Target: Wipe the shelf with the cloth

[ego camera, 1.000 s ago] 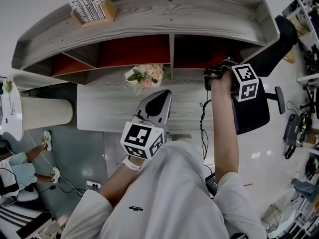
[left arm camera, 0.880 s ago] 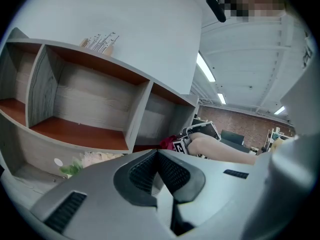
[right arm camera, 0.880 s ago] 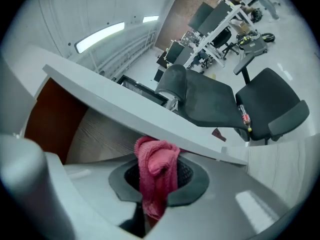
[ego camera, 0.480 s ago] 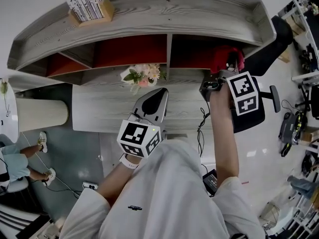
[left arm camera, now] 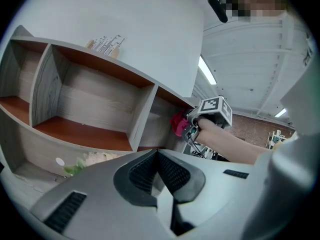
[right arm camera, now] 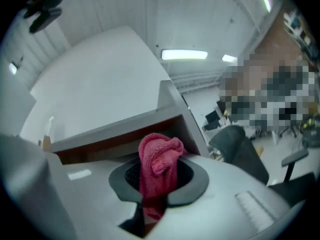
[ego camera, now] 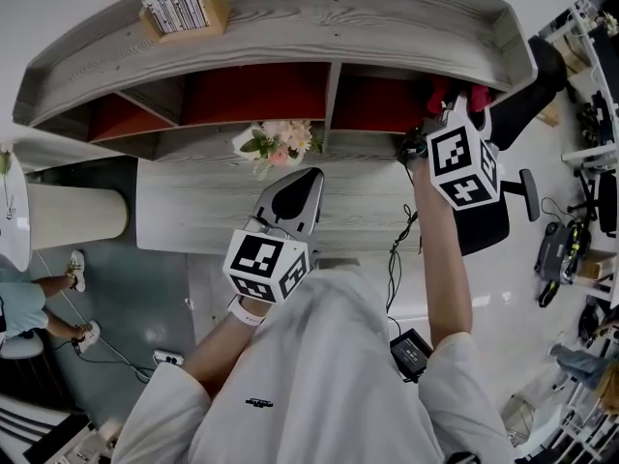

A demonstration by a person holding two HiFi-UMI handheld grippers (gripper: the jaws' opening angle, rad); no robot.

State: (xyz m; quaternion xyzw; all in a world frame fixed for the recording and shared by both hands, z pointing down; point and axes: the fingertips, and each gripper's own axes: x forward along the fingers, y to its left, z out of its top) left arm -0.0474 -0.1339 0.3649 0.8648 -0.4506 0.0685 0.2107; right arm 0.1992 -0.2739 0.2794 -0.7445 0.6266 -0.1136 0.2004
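Grey wood shelf (ego camera: pixel 290 22) with red-backed compartments fills the view. Left gripper (ego camera: pixel 302 187), jaws together and empty, sits low at centre. Right gripper (right arm camera: pixel 152 194), clamped on the pink cloth (right arm camera: pixel 159 159), is at the right compartment's (ego camera: pixel 377 100) mouth, cloth leading inward; clearly the nearer arm.

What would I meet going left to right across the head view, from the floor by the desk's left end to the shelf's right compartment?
Cream cylinder → wooden box of cards → flowers → shelf divider → pink cloth.
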